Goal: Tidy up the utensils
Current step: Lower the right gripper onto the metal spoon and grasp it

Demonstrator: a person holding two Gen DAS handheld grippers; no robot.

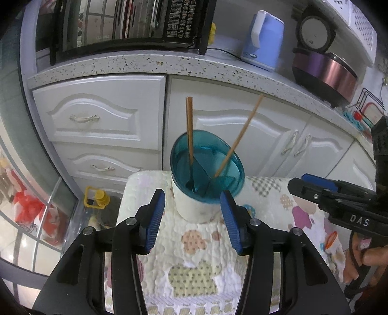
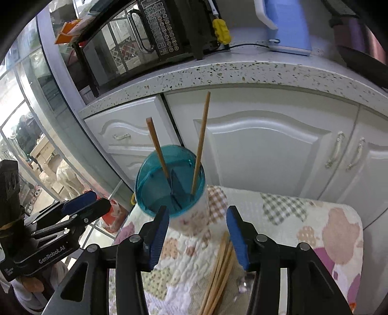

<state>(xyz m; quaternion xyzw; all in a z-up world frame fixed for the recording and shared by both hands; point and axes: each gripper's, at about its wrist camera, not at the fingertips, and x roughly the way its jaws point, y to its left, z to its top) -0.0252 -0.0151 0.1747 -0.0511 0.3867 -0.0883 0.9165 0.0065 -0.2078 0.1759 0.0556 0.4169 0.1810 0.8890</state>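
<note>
A white utensil holder with a teal divided insert (image 1: 206, 169) (image 2: 169, 186) stands at the far end of a quilted cloth (image 1: 194, 254) (image 2: 303, 218). Two wooden chopsticks (image 1: 189, 128) (image 2: 201, 143) lean upright in separate compartments. A dark utensil end (image 1: 191, 184) shows inside the holder. My left gripper (image 1: 192, 213) is open just short of the holder, its blue pads touching nothing. My right gripper (image 2: 197, 232) is open too, with nothing between its pads. Several loose chopsticks (image 2: 220, 273) lie on the cloth under it. A shiny metal utensil (image 2: 245, 286) is partly hidden by the right finger.
White cabinets and a speckled counter (image 1: 150, 63) rise behind the table, carrying a microwave (image 1: 126, 21), a blue kettle (image 1: 264, 41) and a cooker (image 1: 325, 70). A yellow-capped bottle (image 1: 97, 198) stands on the floor at the left. Each gripper appears at the edge of the other's view.
</note>
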